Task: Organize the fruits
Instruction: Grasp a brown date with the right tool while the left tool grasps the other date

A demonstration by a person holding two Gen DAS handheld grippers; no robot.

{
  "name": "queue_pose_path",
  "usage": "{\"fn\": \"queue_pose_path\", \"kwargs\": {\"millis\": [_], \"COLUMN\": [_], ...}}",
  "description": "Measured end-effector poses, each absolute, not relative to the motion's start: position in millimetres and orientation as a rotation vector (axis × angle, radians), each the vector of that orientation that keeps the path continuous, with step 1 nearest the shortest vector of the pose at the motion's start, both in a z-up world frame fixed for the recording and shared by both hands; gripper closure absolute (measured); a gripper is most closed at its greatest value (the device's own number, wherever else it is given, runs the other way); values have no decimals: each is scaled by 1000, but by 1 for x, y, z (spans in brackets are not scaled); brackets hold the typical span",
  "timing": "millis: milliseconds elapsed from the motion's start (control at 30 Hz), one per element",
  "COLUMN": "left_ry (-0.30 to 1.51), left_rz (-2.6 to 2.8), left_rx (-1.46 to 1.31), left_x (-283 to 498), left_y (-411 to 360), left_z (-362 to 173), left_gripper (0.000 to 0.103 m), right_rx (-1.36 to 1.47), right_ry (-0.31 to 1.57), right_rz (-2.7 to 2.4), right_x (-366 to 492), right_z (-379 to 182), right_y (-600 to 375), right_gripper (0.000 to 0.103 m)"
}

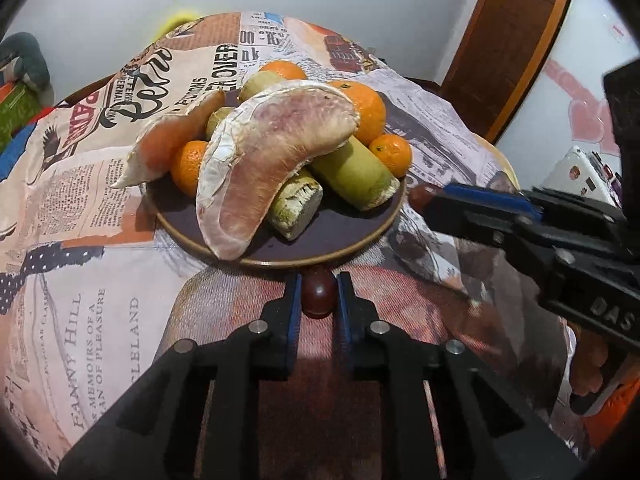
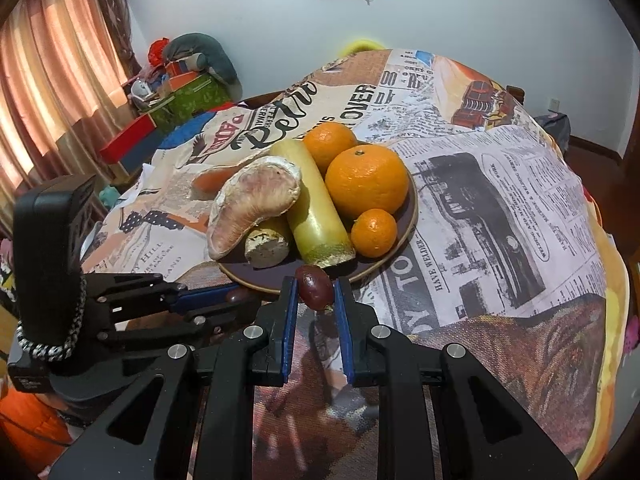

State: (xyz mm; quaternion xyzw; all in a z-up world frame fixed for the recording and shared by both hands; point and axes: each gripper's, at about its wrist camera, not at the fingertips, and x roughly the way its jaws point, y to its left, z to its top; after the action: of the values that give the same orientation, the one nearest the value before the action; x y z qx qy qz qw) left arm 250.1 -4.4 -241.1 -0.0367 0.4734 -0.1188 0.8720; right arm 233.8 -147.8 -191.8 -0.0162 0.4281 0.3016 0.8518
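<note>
- Your left gripper (image 1: 318, 294) is pinched shut on a small dark red fruit (image 1: 318, 294). It looks like a date or jujube. You hold it low, just in front of the plate (image 1: 340, 236), close to the near rim, likely so it can go onto the plate with the rest.
- Your right gripper (image 2: 316, 294) is pinched shut on another little red-brown fruit (image 2: 315, 287). It sits just at the plate's near edge, beside your left gripper.
- Both grippers tilt down toward the plate, so both fruits look ready to be set down.
- The plate is dark purple with a pale rim. It sits on a cloth printed like old newspapers (image 2: 480, 200).
- The plate is quite full. A big peeled pomelo wedge (image 1: 260, 152) leans on top, pink with white skin. A second wedge (image 1: 168, 140) hangs over the left edge.
- Two pale green cut sticks, maybe sugarcane (image 2: 316, 216), lie under the wedge.
- Oranges (image 2: 366, 184) sit at the back and side, round and bright. A tiny one (image 2: 374, 233) is near the front.
- The bare space is at the front of the plate, so that looks like the best spot.
</note>
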Motion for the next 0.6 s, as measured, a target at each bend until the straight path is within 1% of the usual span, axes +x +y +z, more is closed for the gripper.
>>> {"fn": "queue_pose_path", "kwargs": {"millis": [133, 400, 533, 600], "left_ry": [984, 902, 897, 897], "left_rz": [-242, -216, -205, -195], "left_rx": [-75, -100, -93, -81], "left_x": [241, 242, 250, 253], "left_y": [2, 18, 17, 15], "left_z": [-235, -207, -207, -209], "left_gripper": [86, 86, 86, 86], "right_rx": [-37, -54, -44, -56], "right_ry": [901, 896, 896, 909], "right_rz": [643, 657, 643, 627], "right_x": [236, 239, 238, 237], "right_z": [-193, -194, -192, -195], "right_y": [-142, -130, -141, -148], "right_gripper": [86, 86, 86, 83]}}
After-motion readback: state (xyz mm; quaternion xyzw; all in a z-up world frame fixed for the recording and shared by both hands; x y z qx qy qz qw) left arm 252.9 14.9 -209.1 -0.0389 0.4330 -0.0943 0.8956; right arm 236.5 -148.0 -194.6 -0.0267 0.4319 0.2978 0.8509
